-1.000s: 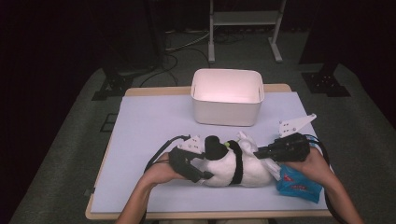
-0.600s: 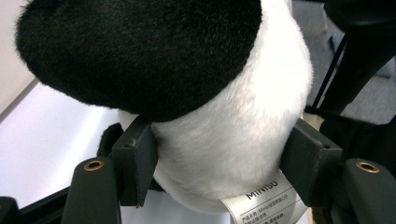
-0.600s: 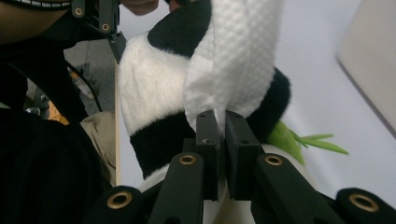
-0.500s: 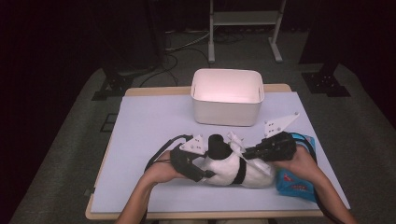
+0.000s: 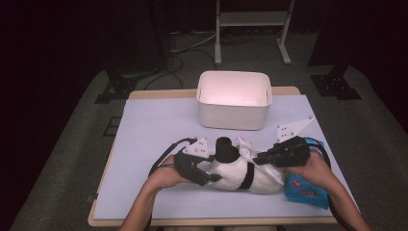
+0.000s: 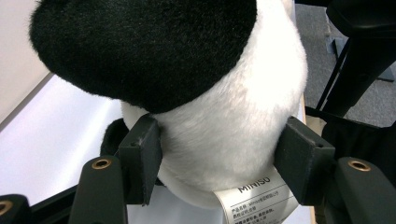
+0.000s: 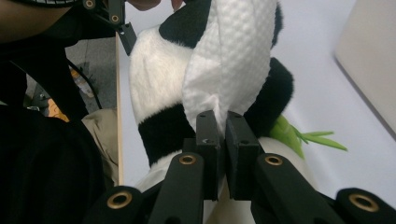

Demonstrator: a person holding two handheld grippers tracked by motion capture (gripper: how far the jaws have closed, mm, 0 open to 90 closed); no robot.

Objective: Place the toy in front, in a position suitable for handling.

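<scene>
Right now the plush panda [image 5: 240,173] lies on its side near the front edge of the table [image 5: 144,130], between the person's two hands, well short of the white bin [image 5: 234,101] at the back.

Left gripper [image 6: 219,154]: the jaws straddle the panda's white body just below the black patch, pads touching fur on both sides. They've just been closing in, and the fur bulges slightly between them, so I'd call it a light clamp. My read: this hand is the anchor, pinning the toy so it doesn't skid or roll.

Right gripper [image 7: 223,140]: jaws pinched tight on a white textured wipe [image 7: 233,60], which drapes up and over the panda's body. Looks like the working end, cloth held at one bunched corner so the loose part can drag across the fur.

A green leaf piece [image 7: 303,135] of the toy sticks out on the far side in the right gripper view. A printed label [image 6: 254,205] hangs under the body in the left gripper view.

A blue packet [image 5: 305,190] sits just beside the right hand [image 5: 312,168] at the table's front right corner, likely the wipe's pack, kept within reach.

Risk as I see it: the left hold is on soft stuffing, so a hard wipe stroke could twist the toy out.
</scene>
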